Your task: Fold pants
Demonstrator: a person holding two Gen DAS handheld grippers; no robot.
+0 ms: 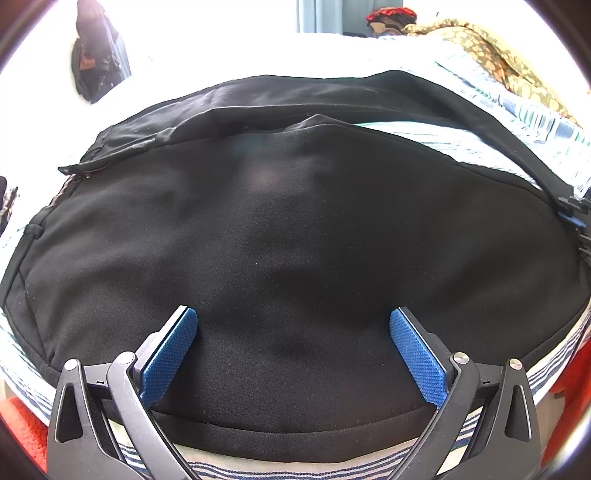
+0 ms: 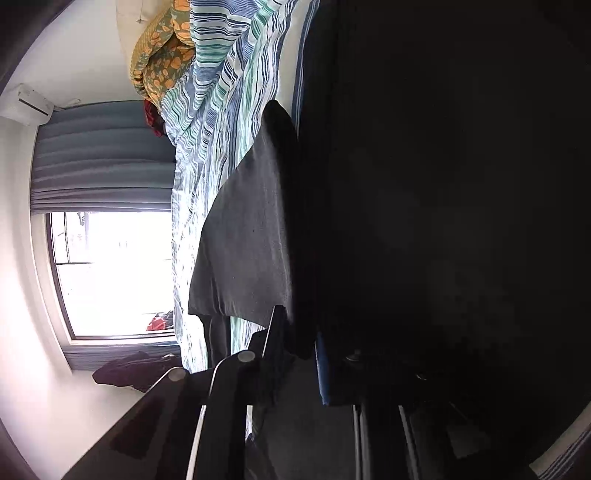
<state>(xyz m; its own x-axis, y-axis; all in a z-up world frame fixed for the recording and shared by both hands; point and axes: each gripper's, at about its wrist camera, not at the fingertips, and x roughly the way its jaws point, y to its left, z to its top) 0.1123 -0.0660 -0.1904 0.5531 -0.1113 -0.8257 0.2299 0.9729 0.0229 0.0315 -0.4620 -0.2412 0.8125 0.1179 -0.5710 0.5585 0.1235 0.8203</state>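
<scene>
Black pants (image 1: pixel 288 229) lie spread on a striped bedsheet (image 1: pixel 424 136), one leg folded over the other, waistband at the left. My left gripper (image 1: pixel 293 317) is open, its blue pads (image 1: pixel 173 350) resting low over the near edge of the pants with nothing between them. My right gripper (image 2: pixel 299 332) is rolled on its side and shut on a fold of the black pants (image 2: pixel 255 240), lifting the cloth off the sheet. It also shows at the far right edge of the left wrist view (image 1: pixel 574 214), at the leg end.
A floral quilt (image 1: pixel 498 55) and a red item (image 1: pixel 391 16) lie at the back right of the bed. A window (image 2: pixel 114 273) with grey curtains (image 2: pixel 103 158) is beyond. Dark clothes (image 1: pixel 96 62) hang on the wall. An orange surface (image 1: pixel 22 428) is below the bed edge.
</scene>
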